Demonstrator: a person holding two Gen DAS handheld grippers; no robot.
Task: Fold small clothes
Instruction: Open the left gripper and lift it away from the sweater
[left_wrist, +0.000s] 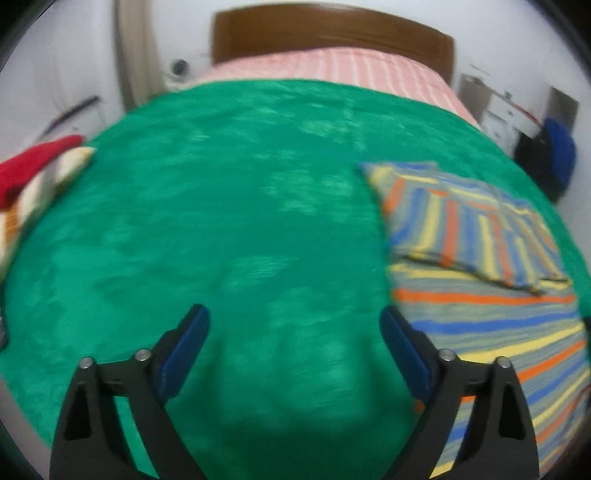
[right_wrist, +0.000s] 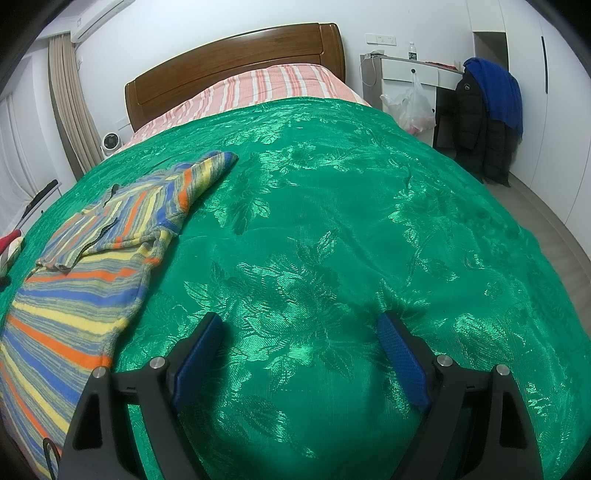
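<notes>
A: Where's the striped knit sweater (right_wrist: 85, 266)?
B: Flat on the glossy green floral-brocade bedspread (right_wrist: 332, 221), one sleeve folded across its body, the other stretching toward the wooden headboard (right_wrist: 236, 62).
A: And the grippers?
B: The left gripper (left_wrist: 294, 325) is spread wide over bare cloth beside the sweater, nothing between its blue pads. The right gripper (right_wrist: 300, 328) is likewise released, empty.
</notes>
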